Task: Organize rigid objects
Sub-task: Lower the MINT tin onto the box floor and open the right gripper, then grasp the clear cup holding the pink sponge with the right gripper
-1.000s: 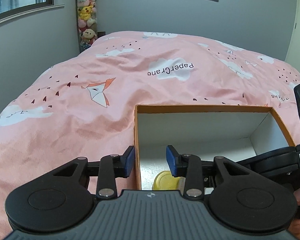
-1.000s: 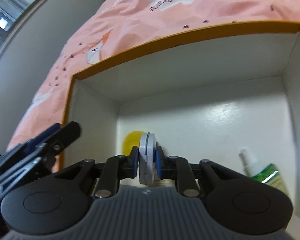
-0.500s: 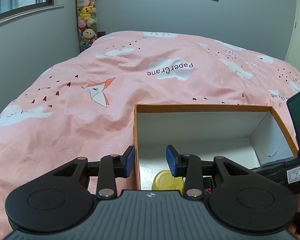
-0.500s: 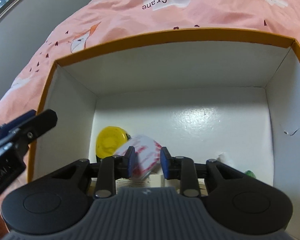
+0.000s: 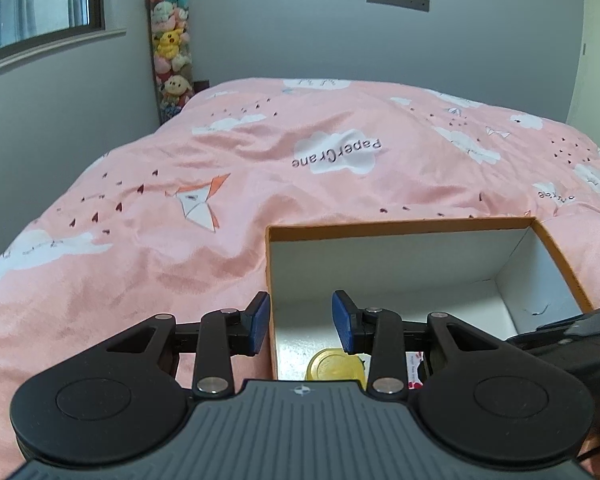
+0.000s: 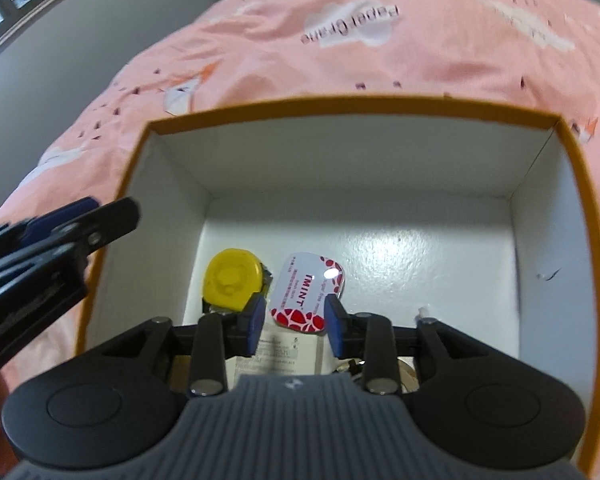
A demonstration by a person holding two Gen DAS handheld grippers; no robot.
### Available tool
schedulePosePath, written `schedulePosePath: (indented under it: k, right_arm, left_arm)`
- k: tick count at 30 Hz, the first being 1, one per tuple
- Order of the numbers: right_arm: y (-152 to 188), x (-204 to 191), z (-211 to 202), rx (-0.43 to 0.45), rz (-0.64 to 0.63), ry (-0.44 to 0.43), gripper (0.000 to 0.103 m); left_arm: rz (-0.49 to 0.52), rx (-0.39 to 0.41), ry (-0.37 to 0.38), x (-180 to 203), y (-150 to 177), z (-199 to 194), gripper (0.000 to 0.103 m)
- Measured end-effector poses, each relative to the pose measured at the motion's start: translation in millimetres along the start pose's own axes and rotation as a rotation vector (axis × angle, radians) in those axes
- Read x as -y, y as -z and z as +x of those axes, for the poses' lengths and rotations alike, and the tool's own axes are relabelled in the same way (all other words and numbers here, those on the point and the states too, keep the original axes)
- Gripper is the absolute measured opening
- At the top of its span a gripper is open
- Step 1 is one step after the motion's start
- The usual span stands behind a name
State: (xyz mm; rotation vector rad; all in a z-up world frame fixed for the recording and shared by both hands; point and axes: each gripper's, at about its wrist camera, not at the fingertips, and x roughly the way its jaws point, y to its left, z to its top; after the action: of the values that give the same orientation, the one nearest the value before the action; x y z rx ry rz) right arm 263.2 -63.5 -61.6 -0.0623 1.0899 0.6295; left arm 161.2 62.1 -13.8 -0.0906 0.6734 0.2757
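Note:
An orange-rimmed cardboard box (image 6: 340, 108) with a white inside sits on the bed. A white and red mint tin (image 6: 306, 294) lies flat in it, beside a round yellow lid (image 6: 232, 280). My right gripper (image 6: 295, 312) hovers just above the tin. Its jaws are opening, the pads stand apart from the tin's sides, and nothing is gripped. My left gripper (image 5: 301, 318) stands open astride the box's left wall (image 5: 271, 280), the wall close to its left pad. In the left wrist view the yellow lid (image 5: 334, 366) peeks out below the fingers. In the right wrist view the left gripper (image 6: 72, 216) shows over the left rim.
A printed paper pack (image 6: 284, 356) lies under the tin, and a white bottle tip (image 6: 422, 312) shows at the box's near right. The far half of the box floor (image 6: 400, 248) is bare. Pink duvet (image 5: 260, 180) surrounds the box. A column of plush toys (image 5: 172, 52) stands in the far corner.
The right gripper held the tin on edge, then opened. The tin tipped over and now lies flat. The right gripper rose and drew back. The left gripper stayed put.

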Motion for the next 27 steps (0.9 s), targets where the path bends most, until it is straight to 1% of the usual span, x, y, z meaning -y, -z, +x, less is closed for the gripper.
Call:
schedulePosePath:
  k: [3,5,7,9,11,12,14,16,19,20,21,22,23,24,26,27]
  right_arm:
    - [6,-3,-21,0.058,-0.041,0.003,0.035]
    - [11,-3,-36,0.103,-0.051,-0.017,0.037]
    - [17,1,-52,0.148,-0.043,-0.052,0.042]
    - [25,3,-66,0.187,-0.044,-0.060,0.049]
    - [35,0,-77,0.223,-0.089,-0.034,0.050]
    - [40,-3,-82,0.237,-0.122,-0.015,0.055]
    - [51,-7,-90,0.262,-0.171,0.031,0.060]
    - [63,-8,-99,0.290,-0.189,0.048,0.061]
    - [79,-11,-111,0.338,-0.221,0.103,0.062]
    - [85,-13,-114,0.355,-0.237,0.130,0.065]
    - [91,-14,-119,0.380,-0.242,0.160,0.074]
    - [99,-14,-124,0.416,-0.235,0.189,0.077]
    - [105,-13,-128,0.449,-0.224,0.206,0.079]
    - [111,-12,-133,0.471,-0.210,0.211,0.079]
    - [116,-7,-138,0.450,-0.193,0.200,0.079]
    - [119,-5,-140,0.435,-0.177,0.196,0.079]
  left_arm:
    - [0.022,0.025,0.005,5,-2,-10,0.042]
    - [0.029,0.036,0.022,7,-2,-17,0.042]
    - [0.033,0.054,0.070,9,-2,-27,0.042]
    - [0.038,0.067,0.128,12,1,-36,0.042]
    - [0.055,0.075,0.169,16,5,-46,0.042]
    - [0.066,0.078,0.184,18,8,-50,0.042]
    - [0.079,0.084,0.213,23,11,-58,0.042]
    - [0.071,0.109,0.240,24,15,-67,0.042]
    - [0.079,0.144,0.246,28,21,-77,0.042]
    - [0.086,0.149,0.252,30,23,-80,0.042]
    - [0.090,0.155,0.257,31,25,-82,0.042]
    - [0.093,0.166,0.263,32,27,-85,0.042]
    - [0.101,0.177,0.271,32,29,-88,0.043]
    - [0.111,0.181,0.276,34,31,-90,0.044]
    - [0.116,0.183,0.285,34,35,-93,0.047]
    - [0.117,0.191,0.299,33,38,-95,0.054]
